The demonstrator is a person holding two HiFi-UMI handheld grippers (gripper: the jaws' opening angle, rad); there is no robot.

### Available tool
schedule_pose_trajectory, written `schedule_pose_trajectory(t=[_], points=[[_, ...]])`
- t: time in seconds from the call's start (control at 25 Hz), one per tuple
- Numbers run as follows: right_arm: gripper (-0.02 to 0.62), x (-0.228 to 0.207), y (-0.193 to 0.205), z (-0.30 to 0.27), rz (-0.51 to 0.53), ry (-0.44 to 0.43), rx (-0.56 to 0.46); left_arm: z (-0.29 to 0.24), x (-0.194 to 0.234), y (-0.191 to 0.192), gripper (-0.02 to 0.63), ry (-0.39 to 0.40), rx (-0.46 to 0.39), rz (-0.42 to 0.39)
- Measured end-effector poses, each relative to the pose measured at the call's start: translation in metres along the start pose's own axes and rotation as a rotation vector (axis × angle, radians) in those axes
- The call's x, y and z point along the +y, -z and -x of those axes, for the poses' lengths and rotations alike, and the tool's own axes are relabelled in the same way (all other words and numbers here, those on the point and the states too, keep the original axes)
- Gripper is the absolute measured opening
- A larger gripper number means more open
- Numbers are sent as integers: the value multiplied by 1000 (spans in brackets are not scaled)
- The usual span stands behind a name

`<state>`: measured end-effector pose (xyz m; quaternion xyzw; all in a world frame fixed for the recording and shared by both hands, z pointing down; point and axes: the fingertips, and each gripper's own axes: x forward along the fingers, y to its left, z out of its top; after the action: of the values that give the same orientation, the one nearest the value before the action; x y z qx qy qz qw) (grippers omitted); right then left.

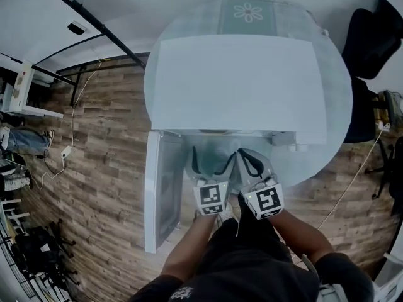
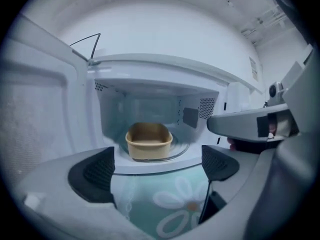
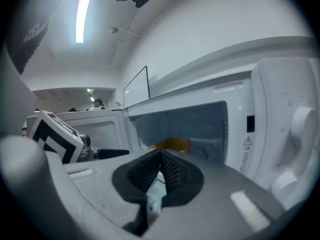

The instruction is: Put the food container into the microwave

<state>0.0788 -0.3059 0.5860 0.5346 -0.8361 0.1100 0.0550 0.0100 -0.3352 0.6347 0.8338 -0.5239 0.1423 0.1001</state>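
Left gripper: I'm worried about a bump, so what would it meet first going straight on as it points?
Probably the food container inside the open microwave; the left gripper, jaws apart and empty, aims right at it, though depth is unclear.

The microwave (image 1: 239, 87) sits on the table (image 1: 318, 159) straight ahead of you, with its door (image 1: 162, 187) swung out to your left. The food container (image 2: 148, 140) stands inside the cavity on the turntable (image 2: 179, 151), a little left of centre. Your left hand-held gripper (image 1: 211, 162) is in front of the opening, apart from the container, above a mat (image 2: 175, 204) that lies on the table before the microwave. Your right hand-held gripper (image 1: 252, 162) is just beside it on the right. The control panel (image 3: 295, 149) lies right of the cavity.
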Motion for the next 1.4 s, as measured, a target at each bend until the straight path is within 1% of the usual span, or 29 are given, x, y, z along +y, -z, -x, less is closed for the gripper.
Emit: schedule_pose_trajectory(t=[0.12,0.2,0.36,0.56,0.64,0.72,0.84,1.04,1.16,1.4], points=[[2,15,-11,18,20,9,-15,33,-7,-12,543,25,-24,-8],[2,25,-18,30,40,20,-30,54,-9,-21,515,39,-48,-17],[2,49,-32,52,69,33,-37,88,-11,-41,428,67,-99,-35],[2,73,-57,80,94,50,-88,125,-14,-68,330,82,-172,-42],[2,83,-63,89,109,48,-99,139,-13,-74,280,87,-193,-42],[2,93,-65,101,112,51,-103,154,-14,-76,247,87,-196,-42],[2,101,-71,116,122,64,-109,172,-16,-79,215,81,-195,-40],[2,104,-82,130,113,98,-127,191,-7,-81,67,48,-203,-32],[2,106,-88,136,120,100,-133,200,-4,-84,9,41,-217,-20],[2,117,-99,148,149,99,-158,216,-8,-91,5,63,-221,-27]])
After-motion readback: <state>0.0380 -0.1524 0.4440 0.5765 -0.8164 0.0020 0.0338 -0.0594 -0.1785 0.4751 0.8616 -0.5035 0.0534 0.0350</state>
